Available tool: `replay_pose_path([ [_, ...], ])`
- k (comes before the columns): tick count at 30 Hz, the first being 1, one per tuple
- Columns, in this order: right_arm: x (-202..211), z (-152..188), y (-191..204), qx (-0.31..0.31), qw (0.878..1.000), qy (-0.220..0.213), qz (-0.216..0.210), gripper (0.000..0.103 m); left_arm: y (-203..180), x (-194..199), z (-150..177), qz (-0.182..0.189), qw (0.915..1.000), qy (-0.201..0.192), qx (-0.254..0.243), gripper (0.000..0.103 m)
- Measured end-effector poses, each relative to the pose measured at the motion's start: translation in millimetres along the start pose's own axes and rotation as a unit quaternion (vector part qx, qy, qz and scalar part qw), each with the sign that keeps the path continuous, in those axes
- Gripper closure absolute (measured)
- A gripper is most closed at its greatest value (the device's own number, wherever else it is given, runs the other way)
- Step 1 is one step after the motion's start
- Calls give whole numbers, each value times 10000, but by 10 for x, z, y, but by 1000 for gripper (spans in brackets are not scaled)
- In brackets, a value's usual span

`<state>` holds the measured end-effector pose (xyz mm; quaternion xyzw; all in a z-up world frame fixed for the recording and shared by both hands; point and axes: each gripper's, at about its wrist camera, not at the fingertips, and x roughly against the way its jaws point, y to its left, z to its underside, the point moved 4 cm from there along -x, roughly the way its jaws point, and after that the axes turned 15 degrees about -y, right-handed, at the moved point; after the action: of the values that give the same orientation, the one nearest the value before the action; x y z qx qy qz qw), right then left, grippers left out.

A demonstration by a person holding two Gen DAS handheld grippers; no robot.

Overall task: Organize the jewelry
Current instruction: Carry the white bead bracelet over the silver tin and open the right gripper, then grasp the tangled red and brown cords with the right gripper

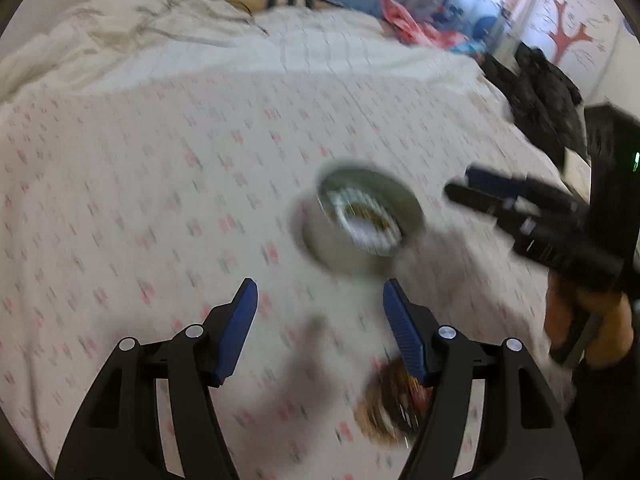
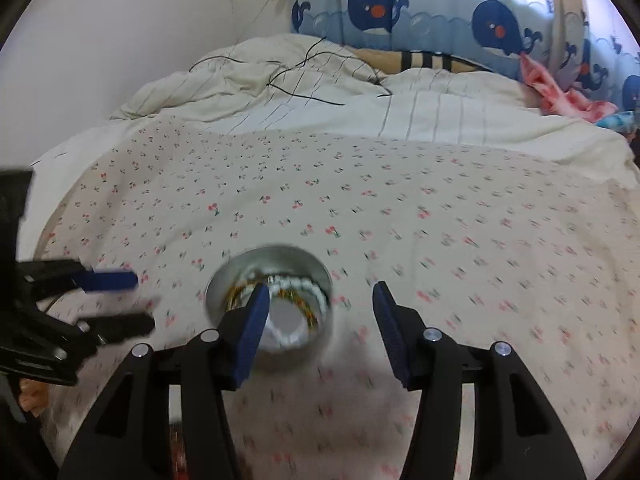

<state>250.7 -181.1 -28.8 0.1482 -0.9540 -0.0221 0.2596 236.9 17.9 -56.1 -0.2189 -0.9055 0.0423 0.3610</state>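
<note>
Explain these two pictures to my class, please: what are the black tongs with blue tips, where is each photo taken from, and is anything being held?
No robot here: a person holds a hand-held gripper in each hand, and each carries a wide-angle camera looking forward along its jaws. One picture is from the left gripper, the other from the right gripper; each also catches the other at its edge. Both hang over a bed sheet printed with small cherries. On it stands a round metal tin holding beaded jewelry. The left view also shows a blurred brownish pile on the sheet by its jaws, probably more jewelry. Both pairs of jaws stand open and hold nothing. A rumpled blanket and whale curtains lie behind.
</note>
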Motion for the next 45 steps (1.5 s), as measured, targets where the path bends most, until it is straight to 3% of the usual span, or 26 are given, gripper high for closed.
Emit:
replay_pose_path([
  [4, 364, 413, -170, -325, 9992, 237, -22, 50, -58, 67, 384, 511, 9975, 351, 343, 41],
  [8, 616, 618, -43, -850, 9910, 431, -939, 50, -140, 58, 426, 577, 9974, 341, 268, 41],
  [12, 781, 573, 463, -221, 9834, 245, -1782, 50, -148, 10, 457, 494, 9977, 412, 234, 41],
  [16, 713, 802, 789, 466, 9809, 572, -1799, 51, -92, -9, 465, 461, 9973, 472, 337, 41],
  [18, 692, 898, 866, 676, 9792, 710, -1778, 67, -112, 6, 442, 456, 9976, 434, 302, 41],
  [19, 680, 960, 865, 703, 9787, 765, -1768, 70, -122, 15, 436, 451, 9977, 415, 290, 41],
  [21, 635, 1034, 896, 797, 9781, 885, -1706, 98, -116, 23, 432, 431, 9978, 412, 272, 40],
  [22, 646, 1054, 886, 829, 9784, 876, -1679, 98, -118, 27, 434, 415, 9980, 414, 254, 40],
  [30, 859, 745, 663, 224, 9816, 189, -1886, 101, -130, 94, 395, 372, 9986, 354, 91, 37],
  [35, 1017, 504, 464, -505, 9732, -362, -2215, 101, -160, 125, 379, 348, 9989, 276, -125, 34],
  [38, 1019, 410, 297, -985, 9667, -471, -2315, 101, -200, 120, 393, 350, 9986, 281, -270, 34],
  [39, 1008, 397, 249, -1098, 9670, -447, -2256, 101, -219, 121, 396, 364, 9985, 281, -310, 34],
  [41, 897, 467, 176, -621, 9876, -105, -1435, 101, -249, 123, 402, 394, 9982, 274, -363, 33],
  [42, 835, 522, 138, -800, 9849, 112, -1532, 101, -255, 118, 407, 392, 9981, 284, -381, 33],
  [43, 791, 549, 92, -820, 9881, 185, -1289, 101, -261, 113, 414, 386, 9981, 291, -393, 33],
  [45, 686, 597, -33, -276, 9988, 366, -175, 101, -271, 112, 422, 396, 9979, 295, -409, 33],
])
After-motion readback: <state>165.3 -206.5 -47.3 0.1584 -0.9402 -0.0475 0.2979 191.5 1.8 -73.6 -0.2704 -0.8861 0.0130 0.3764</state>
